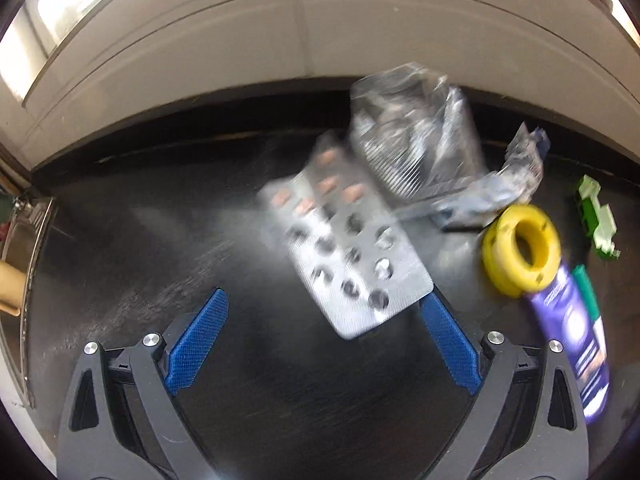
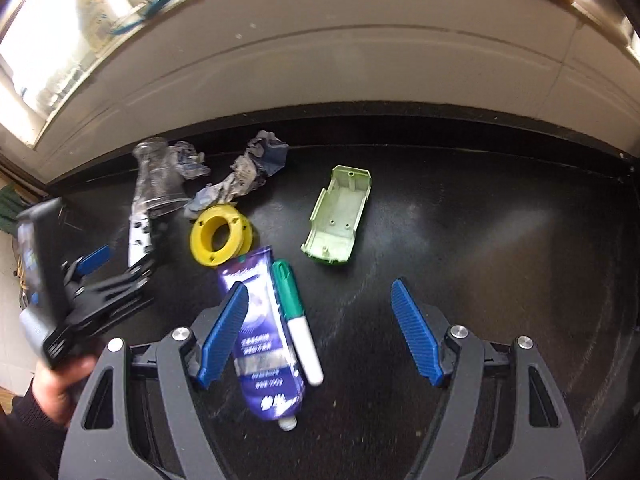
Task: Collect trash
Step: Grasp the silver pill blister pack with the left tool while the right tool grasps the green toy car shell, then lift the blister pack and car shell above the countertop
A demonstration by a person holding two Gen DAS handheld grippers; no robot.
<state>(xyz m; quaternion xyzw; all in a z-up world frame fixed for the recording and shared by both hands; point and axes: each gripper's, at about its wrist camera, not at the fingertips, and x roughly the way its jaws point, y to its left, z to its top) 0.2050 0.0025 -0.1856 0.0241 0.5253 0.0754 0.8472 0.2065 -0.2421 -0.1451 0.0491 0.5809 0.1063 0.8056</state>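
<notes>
A silver blister pack (image 1: 344, 248) lies on the black counter, its near end between the tips of my open left gripper (image 1: 324, 304). Behind it are a crumpled clear plastic bottle (image 1: 416, 136) and a crumpled wrapper (image 1: 504, 184). A yellow spool (image 1: 520, 248), a purple tube (image 1: 576, 336) and a green marker (image 1: 586, 288) lie to the right. My right gripper (image 2: 320, 296) is open above the purple tube (image 2: 260, 336) and the green-capped marker (image 2: 298, 320). The yellow spool (image 2: 220, 236) and the crumpled wrapper (image 2: 248, 172) lie beyond. The left gripper (image 2: 120, 264) shows at the left.
A pale green plastic car shell (image 2: 340, 216) lies upturned to the right; it also shows in the left wrist view (image 1: 596, 216). A white wall (image 1: 320, 40) with a window sill runs behind the counter. A sink edge (image 1: 24, 264) is at far left.
</notes>
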